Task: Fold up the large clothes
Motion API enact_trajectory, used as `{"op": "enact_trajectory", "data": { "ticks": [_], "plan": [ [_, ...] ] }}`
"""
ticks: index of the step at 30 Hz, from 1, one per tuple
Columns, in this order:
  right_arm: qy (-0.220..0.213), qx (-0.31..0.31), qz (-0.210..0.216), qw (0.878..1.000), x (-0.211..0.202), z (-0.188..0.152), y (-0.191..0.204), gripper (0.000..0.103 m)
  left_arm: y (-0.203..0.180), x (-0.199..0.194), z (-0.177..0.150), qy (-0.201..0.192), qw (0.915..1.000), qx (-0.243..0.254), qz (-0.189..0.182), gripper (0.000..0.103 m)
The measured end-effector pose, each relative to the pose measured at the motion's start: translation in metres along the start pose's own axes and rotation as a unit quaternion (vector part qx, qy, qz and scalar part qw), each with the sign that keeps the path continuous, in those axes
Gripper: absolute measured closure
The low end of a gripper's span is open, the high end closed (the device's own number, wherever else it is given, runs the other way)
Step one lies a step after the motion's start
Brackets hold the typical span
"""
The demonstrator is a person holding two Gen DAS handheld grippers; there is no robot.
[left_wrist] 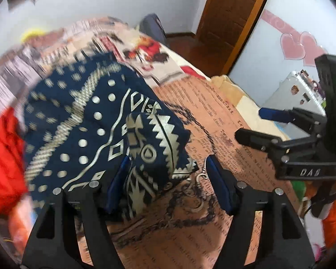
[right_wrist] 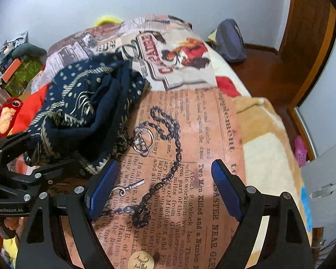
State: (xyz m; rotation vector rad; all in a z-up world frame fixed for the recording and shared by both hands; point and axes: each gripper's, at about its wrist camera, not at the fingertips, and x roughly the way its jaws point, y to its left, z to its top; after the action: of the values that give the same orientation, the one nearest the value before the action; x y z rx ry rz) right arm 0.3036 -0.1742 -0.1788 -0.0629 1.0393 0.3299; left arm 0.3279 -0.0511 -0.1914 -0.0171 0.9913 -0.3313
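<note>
On bed, both wrist views:
bed: covered by a newspaper-print bedspread [right_wrist: 190, 134], orange-pink panel with a black chain graphic nearest the cameras, cartoon print panel farther back toward the wall.
blanket: tan and cream blanket [right_wrist: 264, 148] lies along the bedspread's right edge in the right wrist view.
garment: navy patterned garment [left_wrist: 89, 123], silver dots, zigzags and geometric motifs, bunched in a loose heap on the bedspread; not flat, folds overlap. Left part blurred in the left wrist view.
garment position: left of the chain graphic in the right wrist view, with a red cloth [right_wrist: 33, 107] just beside it on its left.
left gripper [left_wrist: 168, 179]: fingers apart, wide gap. A corner of the garment sits between them, close to the left blue pad; cannot tell if that pad touches the fabric. Right pad is clear of the cloth, over bare bedspread. No clamp visible.
right gripper [right_wrist: 163, 188]: fingers spread wide over the chain graphic, nothing between them. Garment edge is just beyond its left finger.
gripper relation: each shows at the edge of the other's view, side by side, near each other, both angled down at the bed.
plush toy: red plush toy [right_wrist: 7, 114] with a googly eye, left of the red cloth.
backpack: grey-blue backpack [right_wrist: 231, 41] on the wood floor against the wall past the bed.
door: brown wooden door [left_wrist: 230, 11] beside it.
</note>
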Motion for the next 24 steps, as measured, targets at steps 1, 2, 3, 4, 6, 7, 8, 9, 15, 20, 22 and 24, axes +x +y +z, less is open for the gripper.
{"op": "enact_trajectory", "data": {
  "ticks": [1, 2, 3, 4, 6, 7, 8, 9, 15, 20, 22, 24],
  "plan": [
    [-0.006, -0.003, 0.000, 1.000, -0.006, 0.001, 0.002, 0.021, 0.001, -0.009, 0.001, -0.008, 0.9999, 0.003, 0.011, 0.034],
    [-0.012, -0.005, 0.001, 1.000, -0.011, 0.003, 0.004, 0.021, 0.003, -0.020, 0.000, -0.019, 0.9996, 0.004, 0.019, 0.034],
    [-0.018, -0.007, 0.002, 1.000, -0.015, 0.005, 0.006, 0.021, 0.007, -0.033, 0.001, -0.033, 0.9991, 0.005, 0.025, 0.034],
    [-0.023, -0.009, 0.004, 1.000, -0.019, 0.007, 0.008, 0.021, 0.012, -0.044, -0.002, -0.045, 0.9985, 0.003, 0.031, 0.032],
    [-0.033, -0.015, 0.007, 0.999, -0.025, 0.011, 0.014, 0.021, 0.025, -0.063, -0.002, -0.066, 0.9969, -0.006, 0.043, 0.025],
    [-0.039, -0.020, 0.011, 0.999, -0.028, 0.013, 0.018, 0.021, 0.032, -0.070, -0.001, -0.076, 0.9958, -0.012, 0.050, 0.019],
    [-0.044, -0.025, 0.014, 0.999, -0.029, 0.016, 0.022, 0.021, 0.039, -0.076, -0.001, -0.083, 0.9948, -0.018, 0.057, 0.018],
    [-0.050, -0.031, 0.017, 0.998, -0.031, 0.020, 0.028, 0.021, 0.048, -0.081, -0.001, -0.089, 0.9936, -0.024, 0.066, 0.017],
    [-0.069, -0.065, 0.057, 0.994, -0.027, 0.047, 0.070, 0.021, 0.103, -0.080, -0.005, -0.074, 0.9853, -0.047, 0.147, 0.017],
    [-0.061, -0.095, 0.087, 0.990, -0.003, 0.066, 0.106, 0.020, 0.135, -0.056, -0.020, -0.037, 0.9857, -0.074, 0.147, 0.017],
    [-0.048, -0.102, 0.086, 0.990, 0.012, 0.067, 0.113, 0.020, 0.139, -0.044, -0.027, -0.014, 0.9883, -0.076, 0.131, 0.017],
    [-0.027, -0.106, 0.084, 0.990, 0.031, 0.066, 0.115, 0.020, 0.138, -0.027, -0.036, 0.008, 0.9899, -0.069, 0.124, 0.017]
  ]
}}
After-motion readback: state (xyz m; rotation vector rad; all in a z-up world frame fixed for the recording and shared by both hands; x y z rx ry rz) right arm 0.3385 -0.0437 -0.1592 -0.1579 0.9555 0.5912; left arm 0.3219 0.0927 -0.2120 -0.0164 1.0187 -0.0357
